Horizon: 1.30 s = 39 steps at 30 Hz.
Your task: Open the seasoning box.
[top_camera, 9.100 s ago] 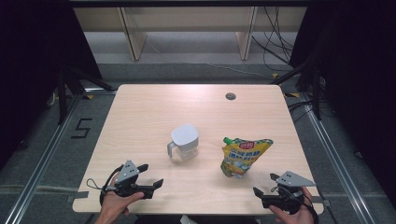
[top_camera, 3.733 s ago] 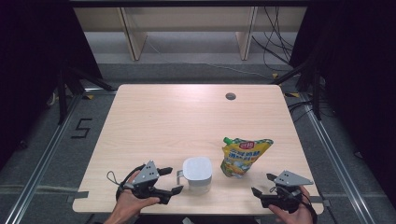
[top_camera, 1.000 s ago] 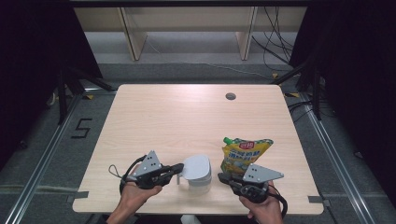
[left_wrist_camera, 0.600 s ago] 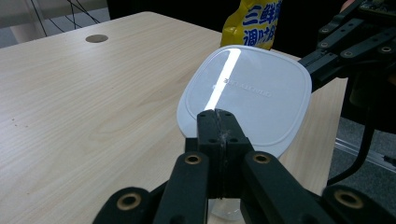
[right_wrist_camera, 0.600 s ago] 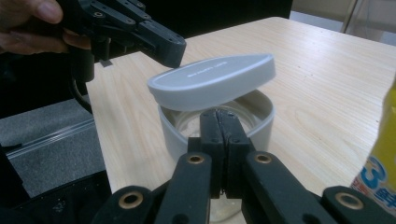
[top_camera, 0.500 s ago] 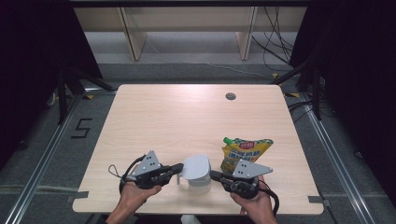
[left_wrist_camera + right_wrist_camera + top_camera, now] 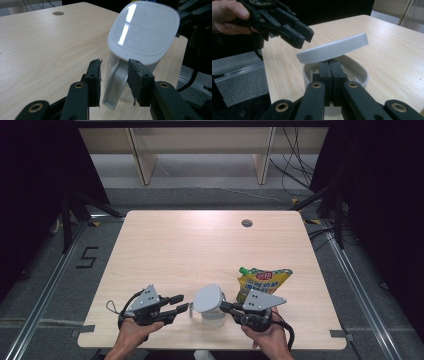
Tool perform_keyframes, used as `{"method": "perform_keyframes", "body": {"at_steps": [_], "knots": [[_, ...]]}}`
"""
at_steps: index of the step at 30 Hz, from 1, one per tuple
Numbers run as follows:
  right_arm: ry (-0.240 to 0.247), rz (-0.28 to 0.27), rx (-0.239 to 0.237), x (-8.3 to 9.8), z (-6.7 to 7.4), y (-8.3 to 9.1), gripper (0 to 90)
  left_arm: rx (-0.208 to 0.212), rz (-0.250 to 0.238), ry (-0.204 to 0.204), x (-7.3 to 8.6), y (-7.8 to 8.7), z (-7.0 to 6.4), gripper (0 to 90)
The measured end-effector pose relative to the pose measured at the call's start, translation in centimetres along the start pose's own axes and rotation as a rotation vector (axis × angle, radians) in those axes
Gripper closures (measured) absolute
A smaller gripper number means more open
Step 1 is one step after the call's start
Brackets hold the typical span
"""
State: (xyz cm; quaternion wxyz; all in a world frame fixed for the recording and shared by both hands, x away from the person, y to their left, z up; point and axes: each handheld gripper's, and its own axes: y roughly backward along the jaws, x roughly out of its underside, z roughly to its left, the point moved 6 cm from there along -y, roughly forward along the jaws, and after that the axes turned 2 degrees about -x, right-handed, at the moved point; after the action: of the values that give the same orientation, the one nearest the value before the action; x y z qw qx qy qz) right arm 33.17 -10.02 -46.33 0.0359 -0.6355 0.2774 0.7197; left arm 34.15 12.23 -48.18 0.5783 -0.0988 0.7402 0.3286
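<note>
The right gripper [image 7: 329,65], closed, levers the lid [image 7: 333,48] up off the pitcher [image 7: 212,316] at the worktop's [image 7: 200,250] near edge. The left gripper [image 7: 113,72], jaws just opened, straddles the pitcher's handle [image 7: 113,82] without clamping it.

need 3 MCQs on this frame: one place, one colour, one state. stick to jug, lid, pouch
1. In the high view, where is the pouch from the jug?
A. To its left
B. To its right, slightly farther back
C. On top of it

2. What colour is the pouch's cap?
A. Green
B. Red
C. Black

3. How is the jug's lid?
A. Flat on the table
B. Seated shut
C. Tilted up over the rim

Answers:
1 B: the pouch lies right of the jug, apart from it.
2 A: the cap at its top corner is green.
3 C: the right gripper view shows the open rim beneath it.
</note>
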Motion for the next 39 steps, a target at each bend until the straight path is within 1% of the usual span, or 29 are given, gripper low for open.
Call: {"method": "perform_keyframes", "body": {"at_steps": [1,2,3,4,5,7,8,9,11,13,14,15,16,17,18,20,21,23,25,26,29,31,32,33,34,35,37,38,39], "knots": [[0.0,0.0,0.0,0.0,0.0,0.0,90.0,0.0,0.0,0.0,0.0,0.0,0.0,61.0],[-0.001,0.021,-0.013,-0.1,0.2,0.0,90.0,-0.018,0.023,-0.023,0.4,0.4,0.1,59.0],[0.002,0.028,-0.009,-0.1,0.2,0.0,90.0,-0.021,0.033,-0.048,0.7,0.5,0.2,57.3],[0.021,0.013,-0.006,-0.3,0.3,-0.2,90.0,-0.024,0.042,-0.038,0.9,0.5,0.2,54.5],[0.01,0.017,-0.007,-0.4,0.4,-0.2,90.0,-0.029,0.049,-0.028,1.2,0.6,0.1,52.8],[0.025,0.013,-0.016,-0.6,0.5,-0.3,90.0,-0.021,0.061,-0.035,1.5,0.6,0.0,49.1],[0.042,0.015,-0.016,-0.9,0.7,-0.4,90.0,-0.029,0.091,-0.053,2.2,0.6,0.1,46.7],[0.056,0.015,-0.015,-1.0,0.7,-0.4,90.0,-0.029,0.1,-0.023,2.6,0.6,0.0,45.2],[0.058,0.015,-0.012,-1.1,0.7,-0.5,90.0,-0.039,0.115,-0.032,2.9,0.7,0.1,43.1],[0.055,0.013,-0.021,-1.3,0.9,-0.7,90.0,-0.026,0.122,-0.047,3.3,0.9,0.1,42.0],[0.063,0.001,-0.019,-1.6,1.2,-1.0,90.0,-0.037,0.135,-0.023,3.7,1.1,0.2,41.1],[0.063,0.001,-0.019,-1.6,1.2,-1.0,90.0,-0.037,0.135,-0.023,3.7,1.1,0.2,40.6],[0.07,0.011,-0.034,-1.8,1.4,-1.2,90.0,-0.051,0.13,0.0,4.0,1.2,0.3,40.0],[0.07,0.011,-0.034,-1.8,1.4,-1.2,90.0,-0.051,0.13,0.0,4.0,1.2,0.3,39.8],[0.079,-0.003,-0.027,-2.1,1.6,-1.6,90.0,-0.061,0.154,-0.026,4.3,1.4,0.6,39.2],[0.087,0.004,-0.042,-2.3,1.8,-1.8,90.0,-0.06,0.146,-0.016,4.4,1.3,0.5,38.5],[0.093,-0.001,-0.035,-2.4,2.0,-2.0,90.0,-0.061,0.152,-0.013,4.5,1.3,0.5,37.9],[0.102,0.007,-0.054,-2.7,2.5,-2.5,90.0,-0.066,0.154,-0.016,4.6,1.4,0.6,37.1],[0.11,0.001,-0.051,-2.8,2.7,-2.7,90.0,-0.065,0.152,-0.009,4.7,1.4,0.6,36.4],[0.111,0.016,-0.061,-2.7,2.8,-2.6,89.8,-0.066,0.151,-0.007,4.8,1.4,0.6,36.1],[0.097,0.007,-0.059,-2.7,2.6,-2.3,89.3,-0.066,0.149,-0.005,4.9,1.4,0.7,35.2],[0.088,-0.011,-0.048,-2.6,2.3,-1.7,88.6,-0.065,0.143,-0.001,4.8,1.4,0.7,34.8],[0.07,-0.023,-0.046,-2.3,1.7,-1.1,87.8,-0.065,0.139,0.002,4.8,1.3,0.6,34.5],[0.047,-0.028,-0.025,-2.1,1.5,-0.7,87.1,-0.07,0.15,-0.01,4.9,1.4,0.7,34.2],[0.051,-0.025,-0.035,-2.0,1.3,-0.4,86.2,-0.07,0.15,-0.01,4.9,1.4,0.7,33.7],[0.07,-0.029,-0.021,-1.7,0.9,0.1,84.9,-0.074,0.15,-0.008,4.9,1.4,0.8,32.9],[0.043,-0.02,0.004,-0.9,0.2,1.2,82.7,-0.073,0.154,-0.005,5.0,1.4,0.8,31.9],[0.043,-0.02,0.004,-0.9,0.2,1.2,82.7,-0.073,0.154,-0.005,5.0,1.4,0.8,31.5],[0.012,-0.036,0.032,-0.1,-0.6,2.4,80.3,-0.077,0.145,0.013,5.0,1.3,0.8,31.0]]}}
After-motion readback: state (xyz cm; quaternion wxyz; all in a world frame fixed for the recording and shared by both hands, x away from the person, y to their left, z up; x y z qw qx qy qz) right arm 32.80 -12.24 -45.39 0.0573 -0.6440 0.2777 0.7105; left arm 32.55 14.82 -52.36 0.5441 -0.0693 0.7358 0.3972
